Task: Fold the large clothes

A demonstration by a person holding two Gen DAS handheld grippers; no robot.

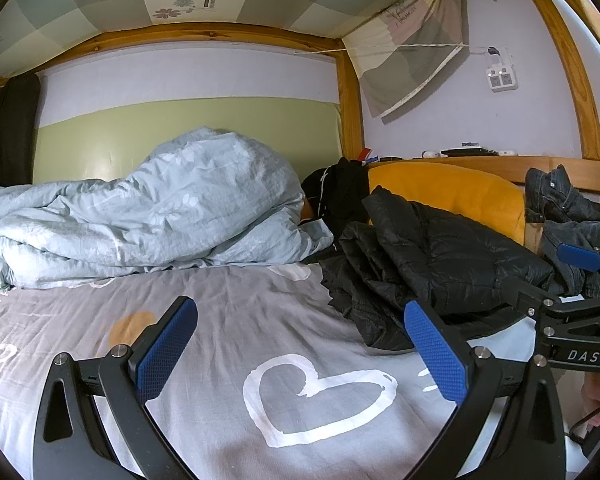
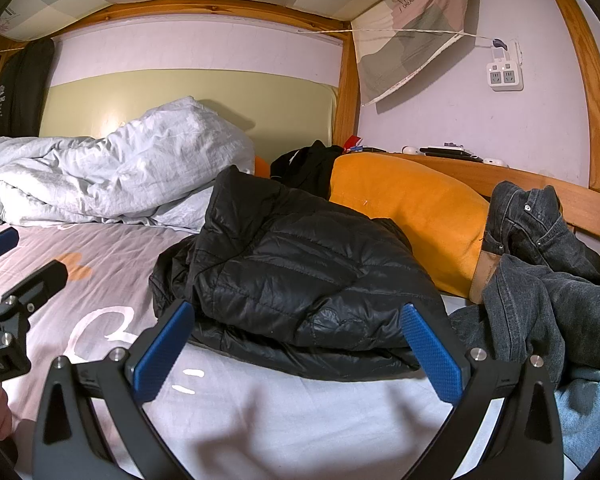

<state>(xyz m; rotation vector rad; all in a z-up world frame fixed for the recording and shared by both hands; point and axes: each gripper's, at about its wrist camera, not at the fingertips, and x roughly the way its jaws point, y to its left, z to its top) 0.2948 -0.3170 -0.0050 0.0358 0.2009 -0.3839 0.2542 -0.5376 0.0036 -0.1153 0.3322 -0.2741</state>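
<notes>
A black puffer jacket lies crumpled on the bed, just ahead of my right gripper, which is open and empty, its blue pads either side of the jacket's near edge. The jacket also shows in the left wrist view, to the right. My left gripper is open and empty above the grey bedsheet with a white heart print. The right gripper shows at the right edge of the left wrist view. Dark grey jeans lie in a heap at the right.
A rumpled light blue duvet is piled at the back left. An orange pillow leans on the wooden headboard. Another black garment lies behind the jacket. A wall socket and small items sit above the headboard shelf.
</notes>
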